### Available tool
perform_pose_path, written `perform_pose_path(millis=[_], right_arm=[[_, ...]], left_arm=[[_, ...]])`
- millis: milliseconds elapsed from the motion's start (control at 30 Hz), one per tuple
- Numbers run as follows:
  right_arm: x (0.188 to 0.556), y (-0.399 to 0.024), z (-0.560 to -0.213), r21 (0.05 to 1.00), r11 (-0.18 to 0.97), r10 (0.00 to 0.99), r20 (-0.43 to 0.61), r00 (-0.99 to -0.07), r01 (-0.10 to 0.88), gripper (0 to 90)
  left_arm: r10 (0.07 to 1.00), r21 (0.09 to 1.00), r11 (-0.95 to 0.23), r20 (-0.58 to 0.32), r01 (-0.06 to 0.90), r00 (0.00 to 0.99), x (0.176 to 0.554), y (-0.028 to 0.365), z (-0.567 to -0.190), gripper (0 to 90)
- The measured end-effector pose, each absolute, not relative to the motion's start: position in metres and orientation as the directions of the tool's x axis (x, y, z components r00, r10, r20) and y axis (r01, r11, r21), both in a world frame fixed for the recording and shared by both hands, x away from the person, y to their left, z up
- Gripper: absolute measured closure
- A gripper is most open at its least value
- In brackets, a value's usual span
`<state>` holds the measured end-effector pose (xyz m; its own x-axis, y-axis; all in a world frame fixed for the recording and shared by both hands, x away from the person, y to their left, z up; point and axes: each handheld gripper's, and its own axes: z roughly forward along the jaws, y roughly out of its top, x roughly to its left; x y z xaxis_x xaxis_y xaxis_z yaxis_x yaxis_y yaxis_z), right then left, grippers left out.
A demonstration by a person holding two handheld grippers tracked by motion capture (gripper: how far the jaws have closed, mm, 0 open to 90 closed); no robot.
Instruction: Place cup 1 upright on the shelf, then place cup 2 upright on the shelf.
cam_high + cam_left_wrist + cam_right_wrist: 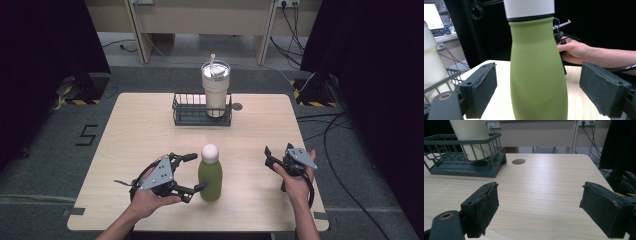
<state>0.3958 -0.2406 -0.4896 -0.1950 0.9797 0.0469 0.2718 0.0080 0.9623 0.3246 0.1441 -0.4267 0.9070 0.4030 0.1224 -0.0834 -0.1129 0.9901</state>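
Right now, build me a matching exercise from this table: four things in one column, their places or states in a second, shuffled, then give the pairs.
Things:
1. green bottle
2. cream tumbler
3. left claw
4. right claw

Places or states:
A. stands in the wire basket
B. open over bare table, nothing between its pads
C. upright near the front edge, white cap on
D. open around the bottle, pads not touching it

Pairs: 1-C, 2-A, 3-D, 4-B

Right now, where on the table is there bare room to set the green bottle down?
Free: the wide strip of table left of the wire basket, and the patch between the green bottle and the right gripper. Crowded: the basket's right end, where the cream tumbler stands.
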Motion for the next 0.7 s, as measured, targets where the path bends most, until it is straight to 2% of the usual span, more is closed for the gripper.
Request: perform_pose_path(millis=[700], right_arm=[[0.398,-0.241,-0.487,0.963,0.008,0.978,0.049,-0.202,0.27,14.7]], left_arm=[[0.39,0.989,-0.128,0.115,-0.07,0.914,0.334,0.121,-0.436,13.5]])
